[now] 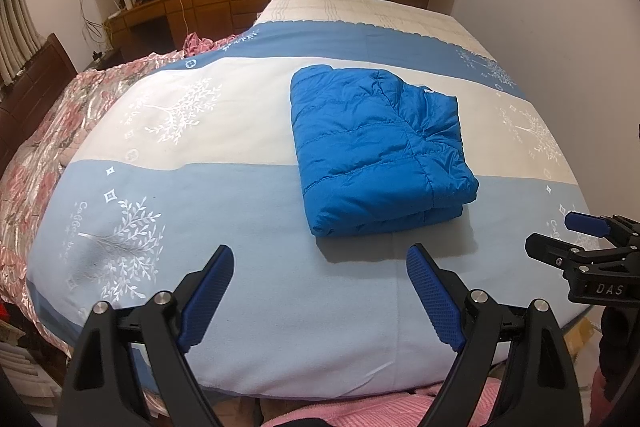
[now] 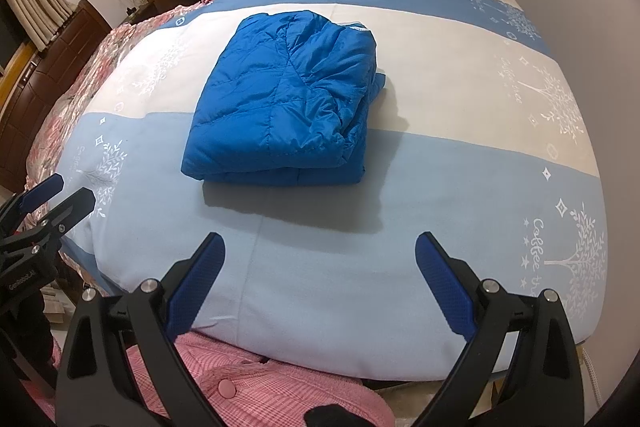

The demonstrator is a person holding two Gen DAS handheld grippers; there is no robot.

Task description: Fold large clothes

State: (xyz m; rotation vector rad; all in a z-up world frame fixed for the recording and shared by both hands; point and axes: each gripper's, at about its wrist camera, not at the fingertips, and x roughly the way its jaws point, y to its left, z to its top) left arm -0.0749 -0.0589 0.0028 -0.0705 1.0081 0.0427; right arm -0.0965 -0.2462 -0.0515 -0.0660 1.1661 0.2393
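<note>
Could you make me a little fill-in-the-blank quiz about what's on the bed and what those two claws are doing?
1. The blue jacket lies ____ into a compact bundle on the bedspread.
2. Both the left claw and the right claw have their jaws ____, with nothing between them.
3. The bedspread is printed with white ____ motifs.
4. The person holding the claws wears ____ checked clothing.

Missing words: folded; open; tree; pink

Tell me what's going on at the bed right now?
A person holds two tongs over the bed. The blue puffer jacket lies folded into a compact bundle on the blue-and-white quilt. Both the left tongs and the right tongs are open and empty, short of the jacket. The fold looks finished.
</note>
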